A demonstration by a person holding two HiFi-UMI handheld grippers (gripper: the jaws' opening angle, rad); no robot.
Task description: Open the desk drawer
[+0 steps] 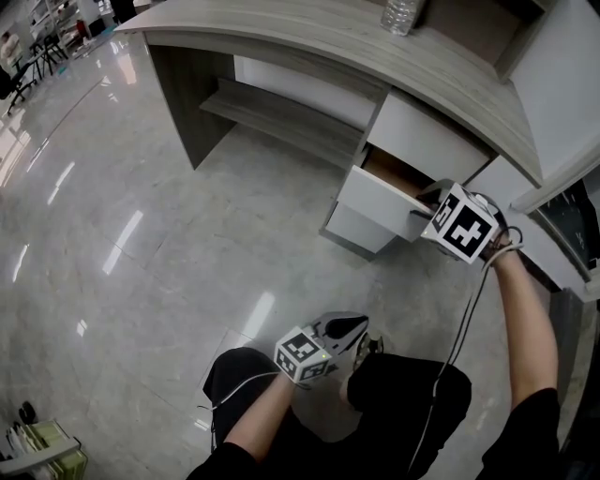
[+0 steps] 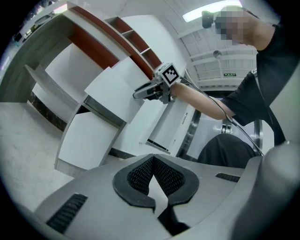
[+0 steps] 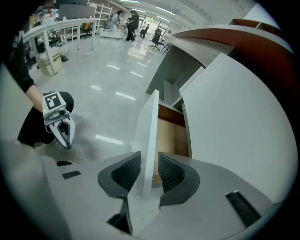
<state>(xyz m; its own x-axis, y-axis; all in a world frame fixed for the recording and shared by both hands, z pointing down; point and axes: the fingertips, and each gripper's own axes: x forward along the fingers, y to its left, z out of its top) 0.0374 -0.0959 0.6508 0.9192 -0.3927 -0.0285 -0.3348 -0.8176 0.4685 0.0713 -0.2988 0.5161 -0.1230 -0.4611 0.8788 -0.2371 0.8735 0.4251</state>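
Glossy pale tiled floor (image 1: pixel 141 234), ceiling strip light (image 2: pixel 194 14), distant white counter (image 3: pixel 70 22).

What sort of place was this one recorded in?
Probably an open-plan office or reception hall: a curved wood-grain desk with white drawers, a glossy tiled floor, office chairs beyond.

Bright overhead light glares off the glossy floor (image 1: pixel 122 234); fisheye edges darken.

The person wears a black short-sleeved top (image 1: pixel 527 427) and black trousers (image 1: pixel 405 392); the grey left hand-held gripper (image 1: pixel 356 325) and right hand-held gripper (image 1: pixel 425 203) each carry a black-and-white marker cube.
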